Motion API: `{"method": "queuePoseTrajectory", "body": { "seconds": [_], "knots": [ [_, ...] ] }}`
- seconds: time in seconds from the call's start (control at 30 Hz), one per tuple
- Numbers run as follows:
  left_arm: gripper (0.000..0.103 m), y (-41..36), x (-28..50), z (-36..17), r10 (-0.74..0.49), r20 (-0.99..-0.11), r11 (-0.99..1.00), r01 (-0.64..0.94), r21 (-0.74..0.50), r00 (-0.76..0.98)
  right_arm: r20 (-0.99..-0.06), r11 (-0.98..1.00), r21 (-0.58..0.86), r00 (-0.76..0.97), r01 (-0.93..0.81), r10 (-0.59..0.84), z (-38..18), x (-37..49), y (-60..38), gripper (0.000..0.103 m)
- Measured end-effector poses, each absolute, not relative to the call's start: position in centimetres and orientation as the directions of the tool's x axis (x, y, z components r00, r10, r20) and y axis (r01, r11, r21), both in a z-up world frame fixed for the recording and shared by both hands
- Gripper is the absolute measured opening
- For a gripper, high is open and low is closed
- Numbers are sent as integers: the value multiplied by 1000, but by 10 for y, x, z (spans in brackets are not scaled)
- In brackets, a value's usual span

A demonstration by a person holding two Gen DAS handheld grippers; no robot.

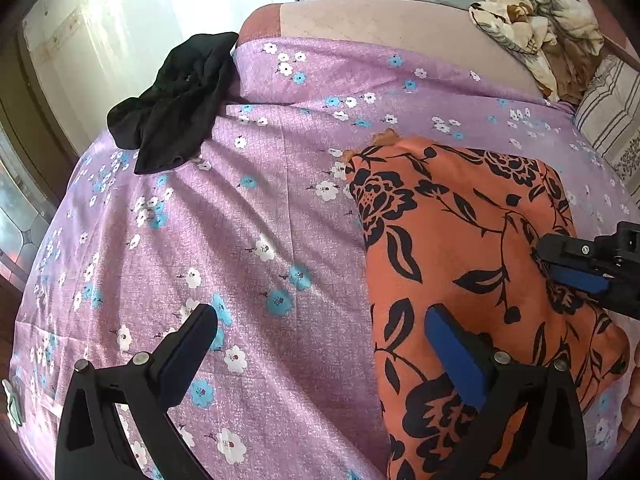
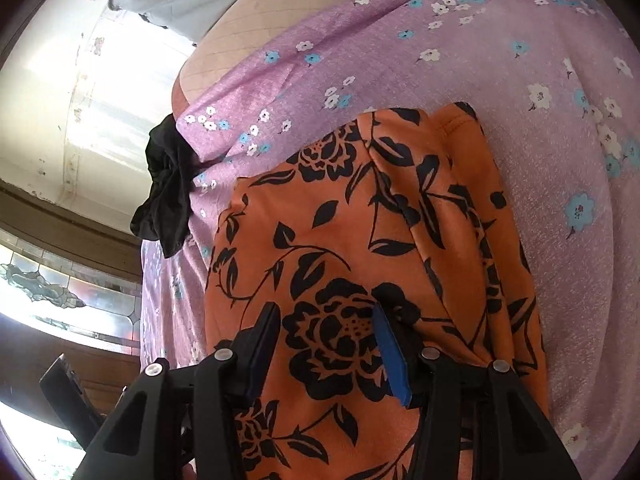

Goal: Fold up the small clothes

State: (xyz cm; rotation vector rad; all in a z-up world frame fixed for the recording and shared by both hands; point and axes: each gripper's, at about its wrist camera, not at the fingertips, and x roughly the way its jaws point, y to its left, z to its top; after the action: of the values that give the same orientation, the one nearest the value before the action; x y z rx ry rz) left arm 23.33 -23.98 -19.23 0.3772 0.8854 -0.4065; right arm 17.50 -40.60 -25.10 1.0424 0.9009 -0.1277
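Note:
An orange garment with black flowers [image 1: 472,264] lies folded on the purple flowered bedsheet [image 1: 260,216]. My left gripper [image 1: 320,316] is open wide above the sheet; its right finger hangs over the garment's left edge and nothing is between the pads. In the left wrist view my right gripper [image 1: 548,264] reaches in from the right edge, low over the garment. In the right wrist view the right gripper [image 2: 324,320] hovers over the orange garment [image 2: 360,220] with its jaws apart, the cloth lying flat below. A crumpled black garment [image 1: 176,100] sits at the sheet's far left edge.
A heap of cream patterned cloth [image 1: 536,20] and a striped pillow [image 1: 608,108] lie at the back right. Bare mattress [image 1: 380,20] shows beyond the sheet. A pale wall and wooden frame with stained glass [image 2: 60,280] stand to the left of the bed.

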Motion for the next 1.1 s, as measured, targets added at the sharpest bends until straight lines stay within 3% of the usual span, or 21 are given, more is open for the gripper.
{"method": "queuePoseTrajectory", "body": {
  "seconds": [0.43,1.1],
  "knots": [
    [103,-240,231,-193,-179,-799,857,489,160,574,-662,519,729,652,447,369,-255,159,-419,52],
    [103,-241,232,-195,-179,-802,858,489,156,570,-672,573,699,667,428,322,-238,158,-409,55]
  ]
}}
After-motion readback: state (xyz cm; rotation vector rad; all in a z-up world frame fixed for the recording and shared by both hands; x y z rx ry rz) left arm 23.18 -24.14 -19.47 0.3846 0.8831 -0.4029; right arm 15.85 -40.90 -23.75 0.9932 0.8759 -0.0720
